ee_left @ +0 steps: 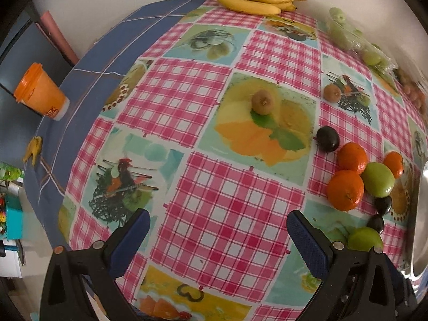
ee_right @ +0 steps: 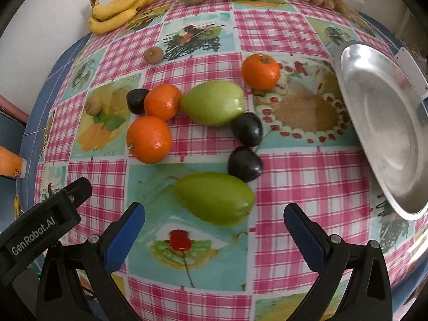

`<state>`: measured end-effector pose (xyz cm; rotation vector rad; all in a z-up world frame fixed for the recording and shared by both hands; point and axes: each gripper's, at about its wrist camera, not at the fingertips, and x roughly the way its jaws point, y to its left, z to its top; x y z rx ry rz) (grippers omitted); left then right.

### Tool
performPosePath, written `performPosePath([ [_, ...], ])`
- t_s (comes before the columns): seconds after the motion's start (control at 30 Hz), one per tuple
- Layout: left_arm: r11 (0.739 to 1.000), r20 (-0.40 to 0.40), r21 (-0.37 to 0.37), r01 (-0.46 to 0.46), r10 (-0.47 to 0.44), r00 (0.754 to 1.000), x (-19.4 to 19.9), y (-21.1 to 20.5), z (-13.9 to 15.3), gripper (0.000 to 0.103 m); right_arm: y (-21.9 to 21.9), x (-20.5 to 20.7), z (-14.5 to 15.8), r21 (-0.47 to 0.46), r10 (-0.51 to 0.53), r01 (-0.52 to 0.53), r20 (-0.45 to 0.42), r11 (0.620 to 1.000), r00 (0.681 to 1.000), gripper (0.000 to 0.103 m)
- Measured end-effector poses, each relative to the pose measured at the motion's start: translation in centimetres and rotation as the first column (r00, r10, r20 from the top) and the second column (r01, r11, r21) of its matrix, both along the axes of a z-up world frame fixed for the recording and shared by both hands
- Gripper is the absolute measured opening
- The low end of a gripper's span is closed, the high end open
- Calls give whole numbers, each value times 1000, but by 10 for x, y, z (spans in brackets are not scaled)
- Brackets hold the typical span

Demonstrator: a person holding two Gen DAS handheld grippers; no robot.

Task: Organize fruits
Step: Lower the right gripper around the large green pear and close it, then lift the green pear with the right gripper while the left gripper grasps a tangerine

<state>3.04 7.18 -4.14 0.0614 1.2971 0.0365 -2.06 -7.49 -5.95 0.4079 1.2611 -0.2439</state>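
The right gripper (ee_right: 214, 224), jaws spread and empty, has the nearest green fruit (ee_right: 214, 199) just ahead between its fingers, long axis crosswise. Beyond that fruit lie plums, oranges; the metal tray (ee_right: 385, 123) sits right. The left gripper (ee_left: 218, 227), also spread, seems farther off.

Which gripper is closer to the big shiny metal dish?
Right. The right gripper is open above the tablecloth with the metal dish just ahead to its right. The left gripper, also open, sees only the dish's rim at its far right edge.
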Motion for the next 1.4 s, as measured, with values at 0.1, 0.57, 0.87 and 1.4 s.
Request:
performPosePath([
  [0.1,1000,-3,-2,-4,4,1000,1,1,0,103,5,5,-4,11,-2,2,-7,1000,1000,100],
  [0.57,1000,-11,-10,-1,1,1000,1,-2,0,103,5,9,-2,-47,-31,30,-1,998,1000,59],
  [0.87,1000,-14,-23,-6,6,1000,0,-2,0,103,-1,0,-1,-40,-21,21,-4,999,1000,58],
  [1.4,997,30,-77,24,-21,999,-1,-10,15,103,-12,-18,21,-1,-29,30,44,1000,999,58],
])
